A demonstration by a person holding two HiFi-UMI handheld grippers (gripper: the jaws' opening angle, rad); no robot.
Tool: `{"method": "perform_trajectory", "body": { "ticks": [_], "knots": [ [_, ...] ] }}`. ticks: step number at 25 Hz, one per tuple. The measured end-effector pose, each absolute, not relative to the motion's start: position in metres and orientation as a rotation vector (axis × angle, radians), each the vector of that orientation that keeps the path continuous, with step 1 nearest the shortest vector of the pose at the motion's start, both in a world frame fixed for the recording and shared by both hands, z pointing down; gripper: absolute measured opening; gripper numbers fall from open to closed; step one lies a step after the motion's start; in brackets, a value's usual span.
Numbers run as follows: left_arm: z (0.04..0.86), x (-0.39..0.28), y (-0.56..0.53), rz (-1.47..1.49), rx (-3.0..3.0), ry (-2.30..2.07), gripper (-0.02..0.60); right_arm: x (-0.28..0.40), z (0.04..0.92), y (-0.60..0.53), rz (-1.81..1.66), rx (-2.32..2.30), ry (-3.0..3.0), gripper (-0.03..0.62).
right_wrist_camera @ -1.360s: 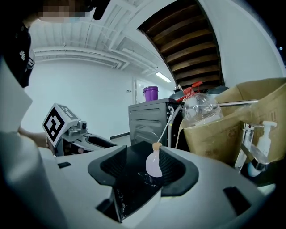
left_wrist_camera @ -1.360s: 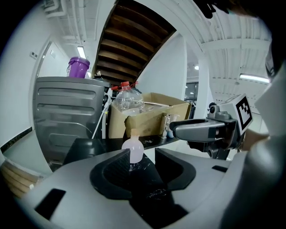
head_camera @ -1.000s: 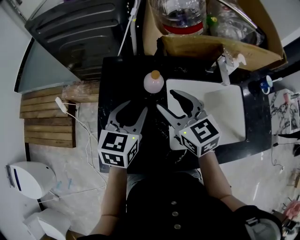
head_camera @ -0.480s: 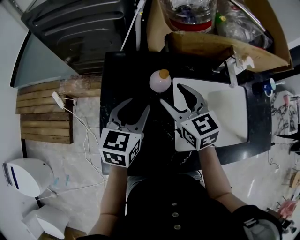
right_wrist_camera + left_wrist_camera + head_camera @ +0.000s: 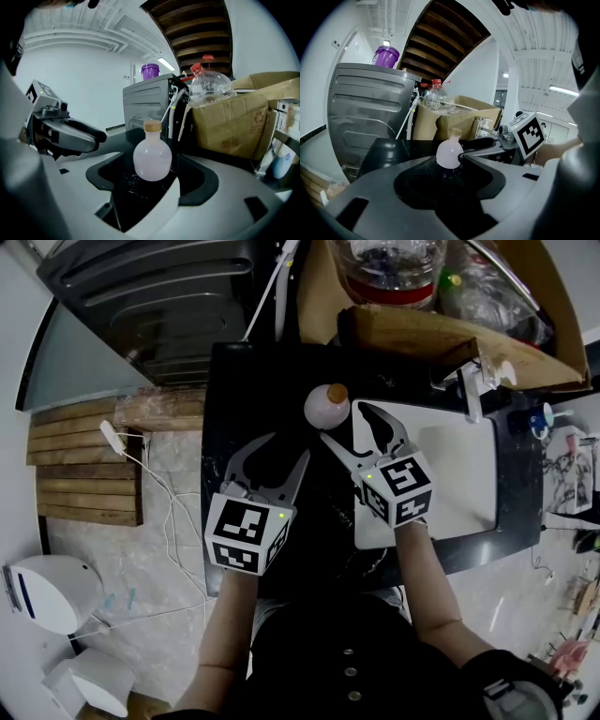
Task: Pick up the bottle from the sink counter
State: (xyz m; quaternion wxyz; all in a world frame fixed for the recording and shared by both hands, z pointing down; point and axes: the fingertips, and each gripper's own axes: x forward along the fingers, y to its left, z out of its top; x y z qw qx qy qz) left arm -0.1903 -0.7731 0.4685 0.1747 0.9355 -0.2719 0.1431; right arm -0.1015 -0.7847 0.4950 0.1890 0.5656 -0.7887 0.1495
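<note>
1. The bottle (image 5: 326, 407), a round, pale flask with a cork-coloured stopper, stands upright on the black desk (image 5: 244, 390) near its far edge, just beside the left rim of the white sink (image 5: 450, 474); its long axis runs straight up
2. The right claw (image 5: 344, 424) is the nearer one: the bottle sits just ahead of its tips, a touch toward the desk's left edge, and lines up with the gap in the right gripper view
3. Its jaws have just been opening and now stand wide; nothing is between them yet, and they touch nothing
4. The left claw (image 5: 287, 446) hovers over the middle of the desk, jaws also spread wide and empty, with the bottle farther ahead and off toward the sink
5. I'd judge a short push toward the far edge would put the right claw's jaws either side of the round belly
</note>
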Motion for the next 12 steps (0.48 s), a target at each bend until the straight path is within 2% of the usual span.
{"method": "perform_trajectory", "body": {
  "ticks": [12],
  "knots": [
    [0.476, -0.188, -0.78, 0.392, 2.641, -0.745, 0.175, -0.107, 0.518, -0.809, 0.47, 1.551, -2.199, 0.387]
  ]
}}
